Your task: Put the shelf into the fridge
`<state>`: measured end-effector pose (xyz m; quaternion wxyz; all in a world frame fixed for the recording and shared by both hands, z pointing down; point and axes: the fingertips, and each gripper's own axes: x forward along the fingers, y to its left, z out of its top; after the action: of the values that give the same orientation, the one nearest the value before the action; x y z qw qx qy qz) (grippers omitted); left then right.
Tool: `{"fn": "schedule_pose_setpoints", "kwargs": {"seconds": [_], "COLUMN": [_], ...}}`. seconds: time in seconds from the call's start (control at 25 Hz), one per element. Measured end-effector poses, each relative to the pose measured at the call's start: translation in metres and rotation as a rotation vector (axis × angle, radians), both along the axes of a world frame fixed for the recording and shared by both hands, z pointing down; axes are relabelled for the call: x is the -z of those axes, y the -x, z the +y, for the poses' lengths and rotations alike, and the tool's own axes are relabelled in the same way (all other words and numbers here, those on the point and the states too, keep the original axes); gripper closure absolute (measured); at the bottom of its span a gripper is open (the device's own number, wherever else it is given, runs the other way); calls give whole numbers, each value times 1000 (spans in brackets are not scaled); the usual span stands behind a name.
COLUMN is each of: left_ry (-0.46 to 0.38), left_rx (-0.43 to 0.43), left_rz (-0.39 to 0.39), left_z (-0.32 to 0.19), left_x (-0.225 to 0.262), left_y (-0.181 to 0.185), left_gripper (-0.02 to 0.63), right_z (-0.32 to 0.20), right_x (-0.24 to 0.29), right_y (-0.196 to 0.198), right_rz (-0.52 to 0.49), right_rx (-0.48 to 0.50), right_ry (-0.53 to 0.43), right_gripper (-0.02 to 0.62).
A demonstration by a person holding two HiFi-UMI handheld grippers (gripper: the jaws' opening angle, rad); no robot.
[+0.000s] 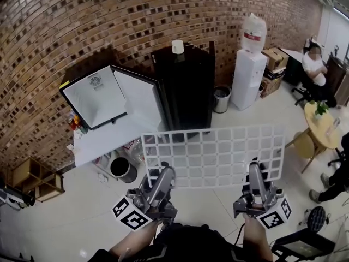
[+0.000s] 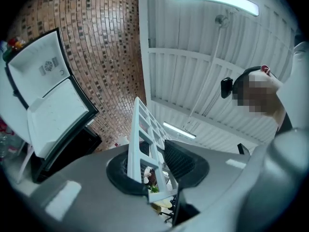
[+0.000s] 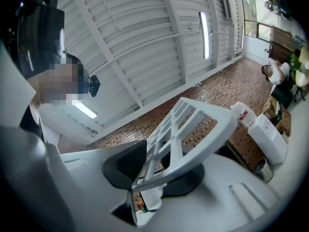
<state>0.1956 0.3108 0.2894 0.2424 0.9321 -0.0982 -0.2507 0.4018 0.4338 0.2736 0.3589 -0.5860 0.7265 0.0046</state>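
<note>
The white grid shelf is up in the air, gripped along its near edge; the left gripper is clamped on the left part and the right gripper on the right part; beyond it the black fridge stands against the brick wall, its door wide open.

No legible text found. The red label on the water bottle, upper right of head view, is too small to read.

Shelf before fridge; water dispenser right of fridge
</note>
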Motion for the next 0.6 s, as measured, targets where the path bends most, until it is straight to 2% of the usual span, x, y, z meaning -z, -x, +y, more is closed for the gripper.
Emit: {"fn": "schedule_pose_setpoints", "kwargs": {"seconds": [0.24, 0.6], "left_ry": [7, 20], "left_rx": [122, 255], "left_rz": [25, 39], "left_z": [-34, -82], "left_x": [-2, -12], "left_y": [52, 127], "left_gripper": [509, 509], "right_z": [-59, -139], "right_x": [4, -1], "right_y": [40, 103], "right_rz": [26, 40], "right_rx": [122, 269], "right_ry": [18, 34], "right_gripper": [491, 492]}}
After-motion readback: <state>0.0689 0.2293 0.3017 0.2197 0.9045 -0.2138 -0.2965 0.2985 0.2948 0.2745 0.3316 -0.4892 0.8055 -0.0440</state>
